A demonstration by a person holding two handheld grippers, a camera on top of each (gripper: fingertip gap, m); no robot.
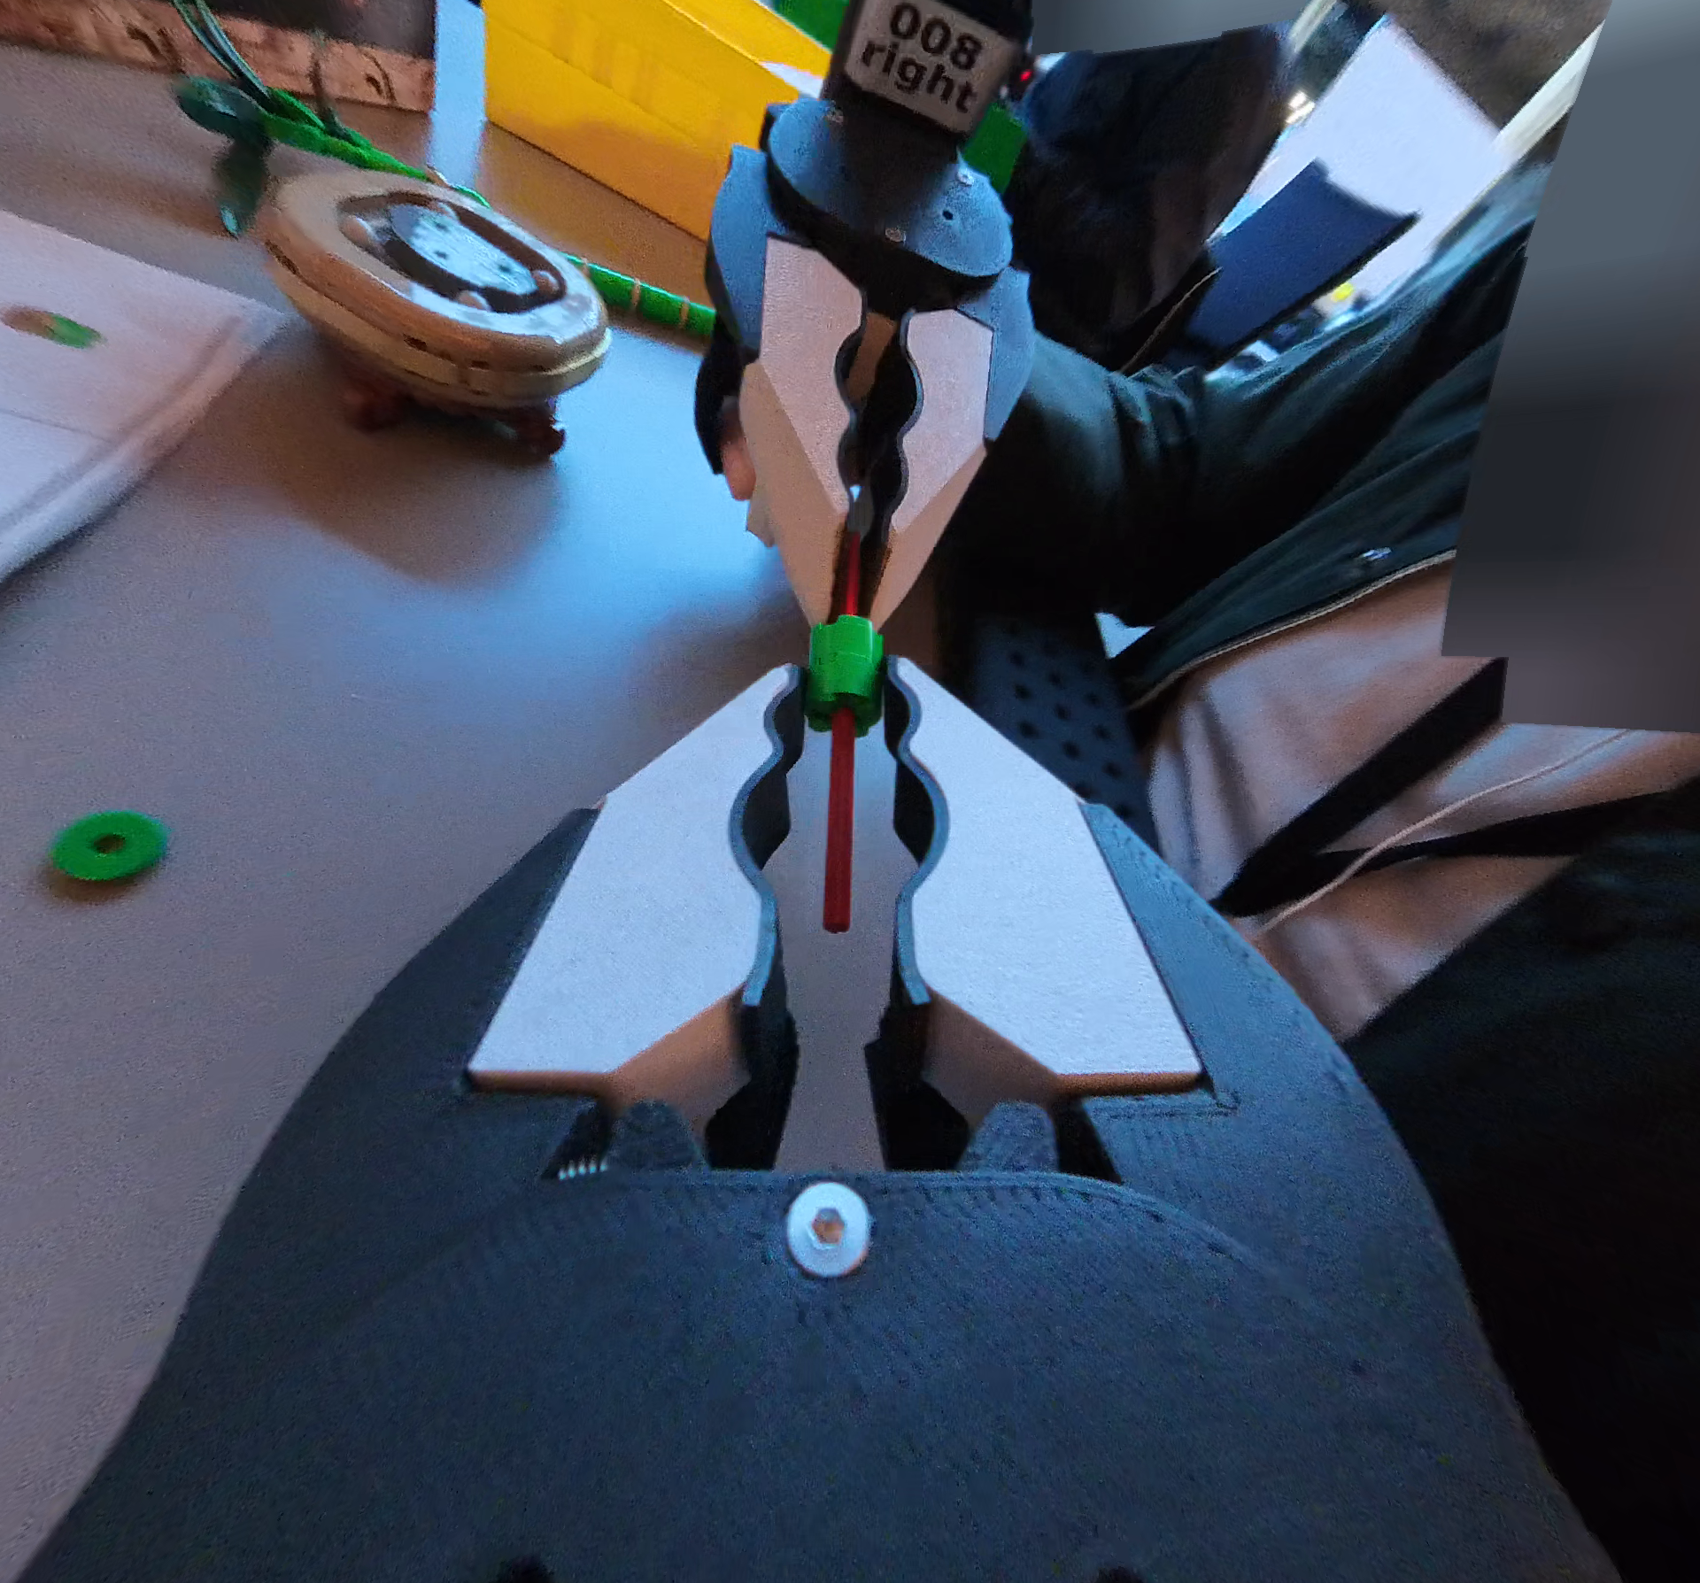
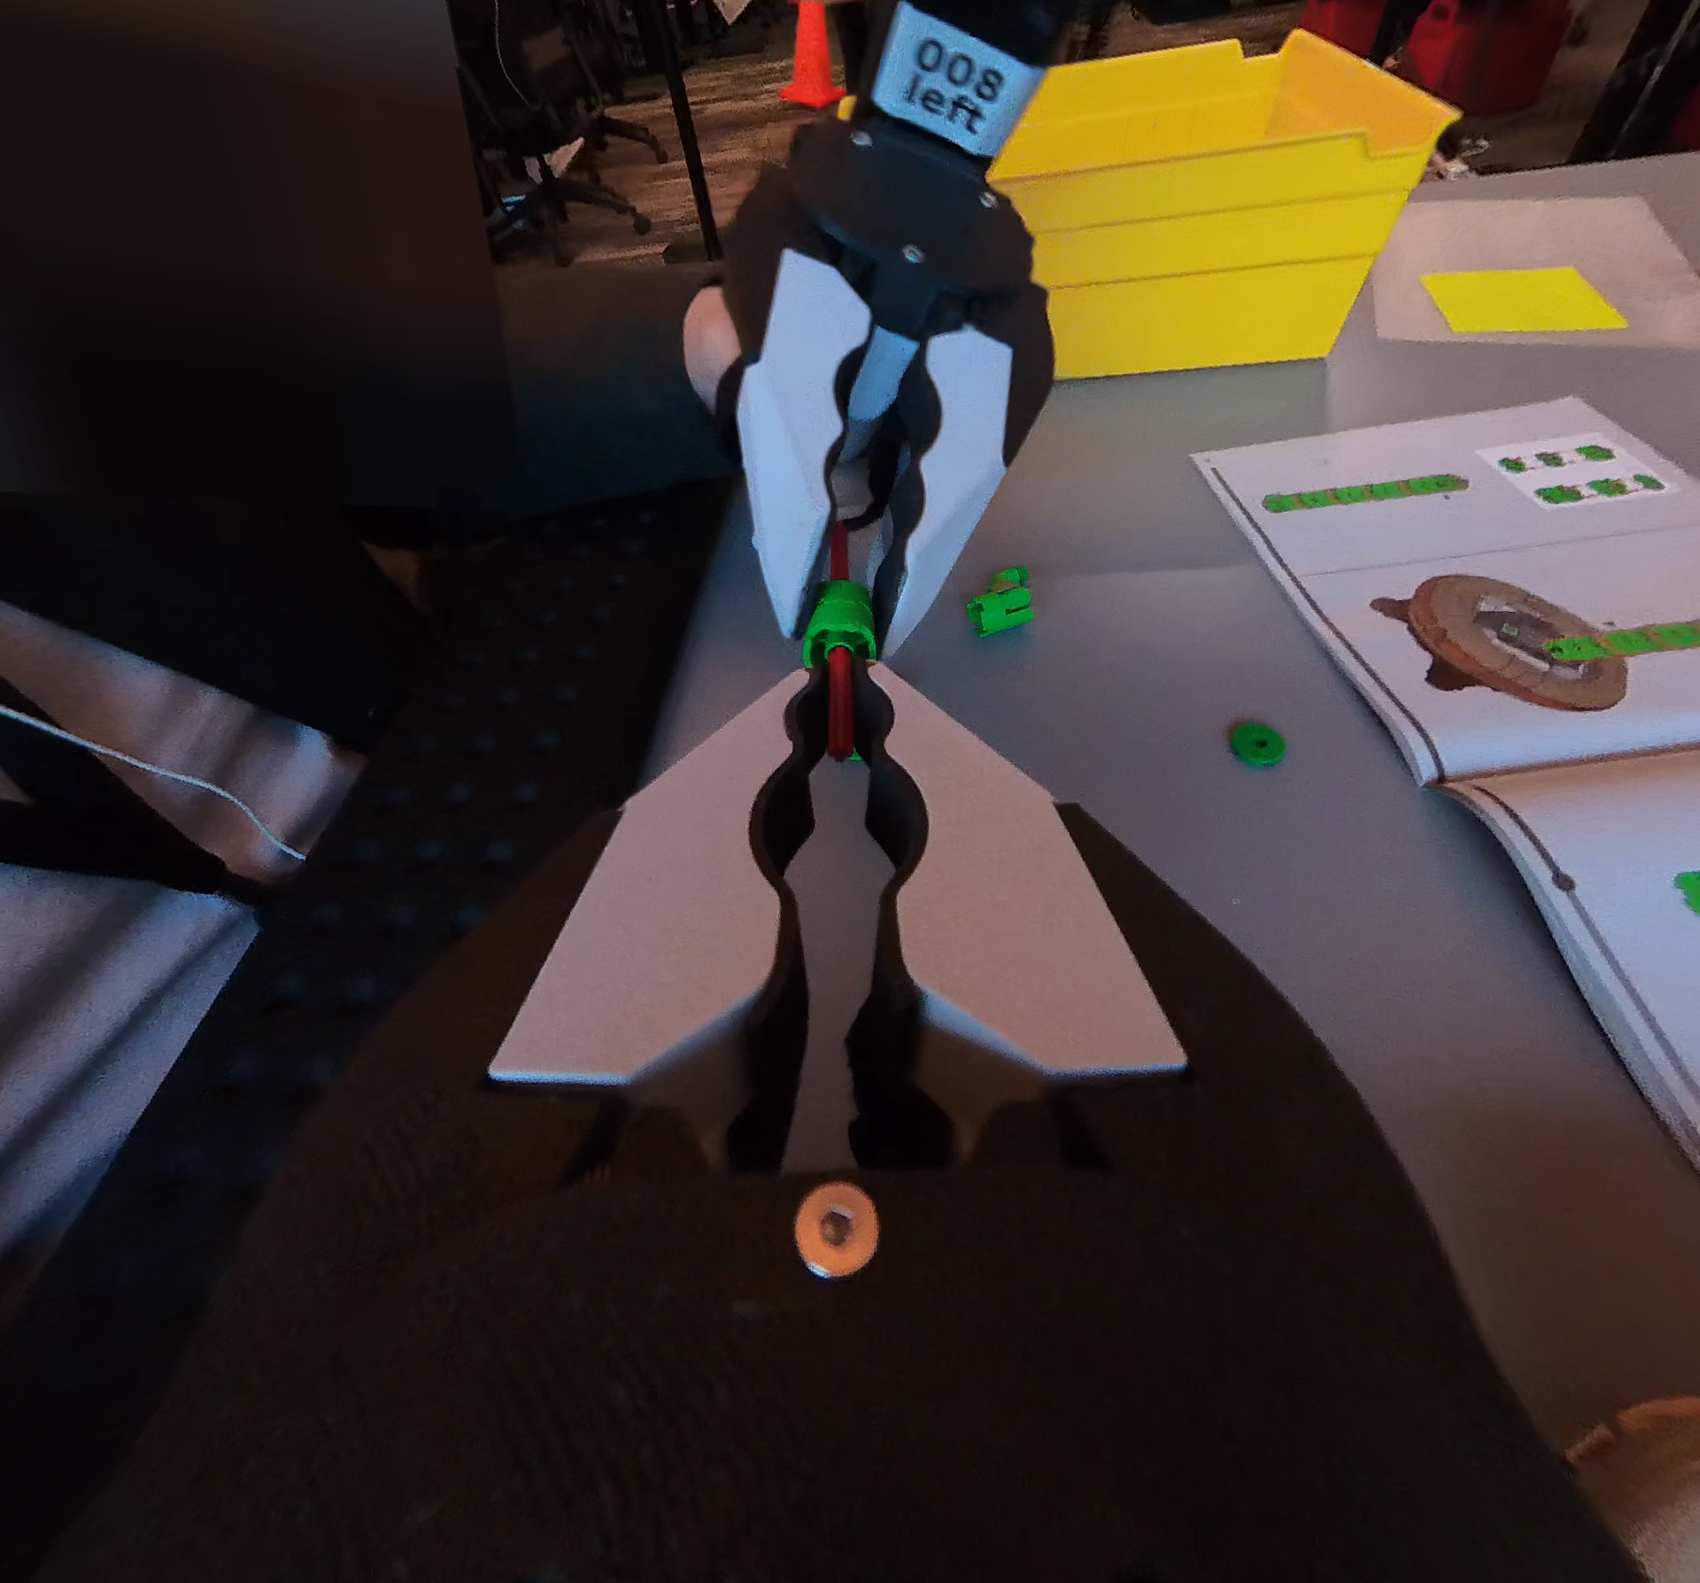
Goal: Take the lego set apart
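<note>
We hold a thin red axle (image 1: 839, 812) in mid-air between our two grippers, tip to tip above the edge of the worktop (image 1: 386, 674). Our left gripper (image 1: 843, 682) is clamped on the small green bushing (image 1: 844, 661) threaded on that axle, the loose red end running back between its fingers toward the camera. Directly ahead, our right gripper (image 1: 863, 591) is clenched on the far stretch of the axle; in the right wrist view the rod sits pinched at that gripper's tips (image 2: 839, 693), with the bushing just beyond them.

We judge this to be the step of stripping the bushing off the axle. Other green parts already lie loose on the worktop: a green ring (image 1: 109, 845) off to the left of our left gripper and a green connector piece (image 2: 1001, 602) to the right of our right one.

The next move seems to call for a straight pull along the rod's line, both grips kept firm, since a sideways tug could bend the slender axle or flick the bushing away.

Farther ahead and left of the left gripper stands the brown round base (image 1: 440, 297). An open instruction booklet (image 2: 1472, 619) lies to the right of the right gripper, a yellow bin (image 2: 1214, 223) beyond.
</note>
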